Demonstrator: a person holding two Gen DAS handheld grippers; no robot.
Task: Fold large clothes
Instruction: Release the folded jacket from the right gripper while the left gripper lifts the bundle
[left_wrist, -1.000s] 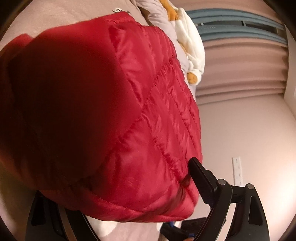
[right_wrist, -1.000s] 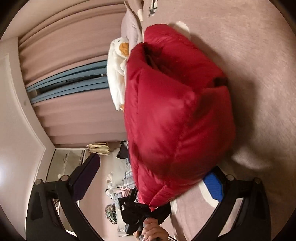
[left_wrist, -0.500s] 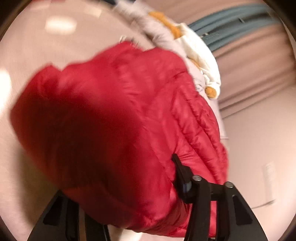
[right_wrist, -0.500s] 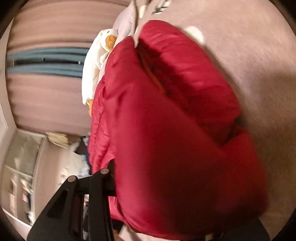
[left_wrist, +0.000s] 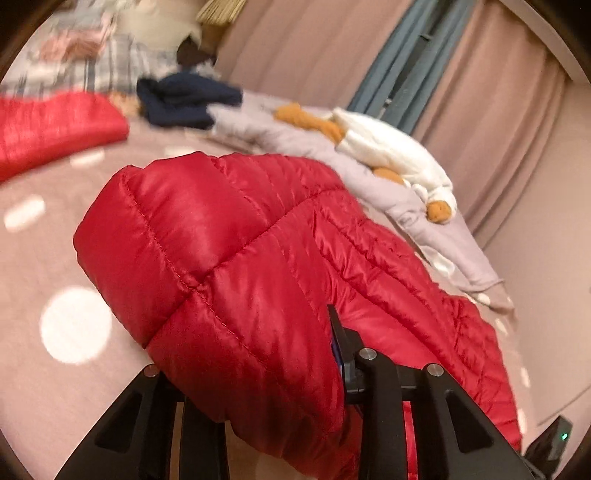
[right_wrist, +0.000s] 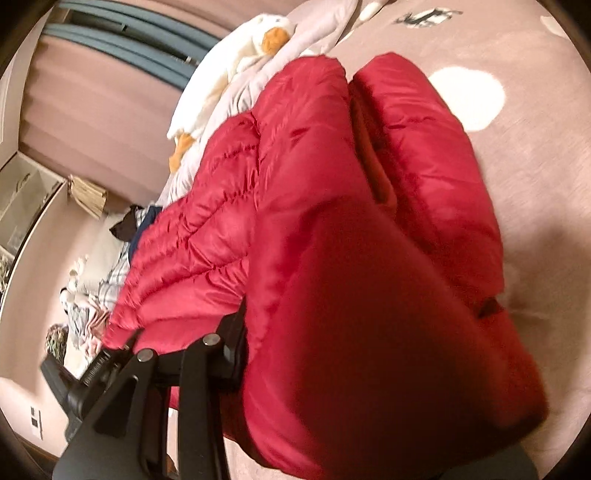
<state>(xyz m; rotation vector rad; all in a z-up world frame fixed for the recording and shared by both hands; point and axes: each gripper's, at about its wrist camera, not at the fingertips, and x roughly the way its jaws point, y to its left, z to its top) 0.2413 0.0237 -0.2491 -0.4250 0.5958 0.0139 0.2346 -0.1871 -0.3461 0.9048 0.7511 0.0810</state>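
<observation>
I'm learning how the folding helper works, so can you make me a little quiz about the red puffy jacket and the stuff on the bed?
1. True or false: the red puffy jacket is bunched between the fingers of the left gripper.
2. What lies just beyond the jacket, near the curtains?
A. a white and orange plush toy
B. a green ball
C. a pair of boots
3. Fill in: the pink bed cover has big ____ dots.

Key:
1. True. Its jaws are closing on the padding, and the right gripper grips the jacket too.
2. A
3. white
</observation>
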